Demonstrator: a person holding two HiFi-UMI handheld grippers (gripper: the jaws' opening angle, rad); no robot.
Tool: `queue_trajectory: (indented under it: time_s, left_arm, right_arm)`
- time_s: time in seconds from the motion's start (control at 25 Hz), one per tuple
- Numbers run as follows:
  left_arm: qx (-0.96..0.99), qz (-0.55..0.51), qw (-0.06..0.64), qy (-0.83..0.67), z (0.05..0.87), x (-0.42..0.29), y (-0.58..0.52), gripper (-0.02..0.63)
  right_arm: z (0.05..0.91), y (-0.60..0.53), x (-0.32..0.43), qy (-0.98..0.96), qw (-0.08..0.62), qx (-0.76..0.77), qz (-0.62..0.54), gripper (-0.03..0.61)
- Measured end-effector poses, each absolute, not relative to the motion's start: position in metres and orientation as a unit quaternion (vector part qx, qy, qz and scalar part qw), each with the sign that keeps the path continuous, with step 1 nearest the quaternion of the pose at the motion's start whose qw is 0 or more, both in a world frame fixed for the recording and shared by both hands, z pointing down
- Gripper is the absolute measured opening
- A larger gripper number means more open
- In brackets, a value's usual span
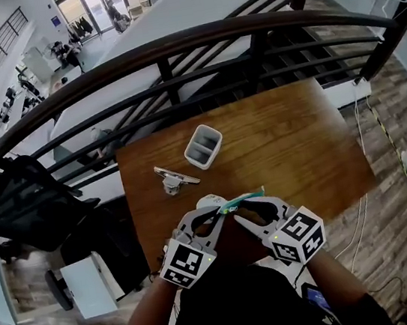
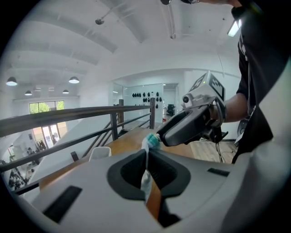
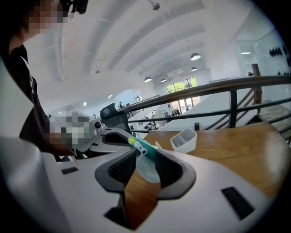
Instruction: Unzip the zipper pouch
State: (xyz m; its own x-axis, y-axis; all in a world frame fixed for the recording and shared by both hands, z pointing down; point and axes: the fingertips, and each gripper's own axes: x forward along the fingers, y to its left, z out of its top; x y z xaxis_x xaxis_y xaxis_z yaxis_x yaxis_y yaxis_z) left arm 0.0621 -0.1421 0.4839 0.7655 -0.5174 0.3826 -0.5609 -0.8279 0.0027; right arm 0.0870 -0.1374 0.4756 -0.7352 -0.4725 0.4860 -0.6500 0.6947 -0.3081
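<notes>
Item 1, zipper pouch (image 1: 234, 203): pale and see-through with a teal zipper edge, held up over the near edge of the counter (image 1: 298, 136), between the 2 grippers.

Item 2, left gripper (image 1: 220, 211): its own view shows the jaws closed to a narrow slit, pinching a thin fold of the pouch. The teal end stands just past the tips.

Item 3, right gripper (image 1: 246, 214): its own view shows the jaws standing apart. The pouch's zipper edge lies in the gap, with bare wood showing below it.

Item 4, white 2-compartment holder (image 1: 202, 146): upright on the counter, well apart from the pouch. It shows in all 3 views.

Item 5, small metal object (image 1: 174, 177): lies on the counter left of the holder. Only the head view shows it, and its kind cannot be told.

Item 6, dark railing (image 1: 171, 49): runs behind the counter's far edge.
</notes>
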Motion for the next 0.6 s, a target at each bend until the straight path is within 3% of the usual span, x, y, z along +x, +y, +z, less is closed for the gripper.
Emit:
queue_trajectory:
  time_s: [0.12,0.28,0.6]
  left_arm:
    - [0.938,0.189,0.053,-0.285,0.485,0.063,-0.142,0.017]
    - [0.938,0.195,0.05,-0.284,0.489,0.064,-0.144,0.017]
    - [0.936,0.202,0.048,-0.284,0.495,0.06,-0.146,0.017]
  right_arm:
    - [0.479,-0.138,0.086,-0.901,0.208,0.316,0.214,0.119]
    - [0.485,-0.136,0.086,-0.897,0.235,0.321,0.193,0.031]
    - [0.478,-0.138,0.082,-0.907,0.188,0.3,0.228,0.066]
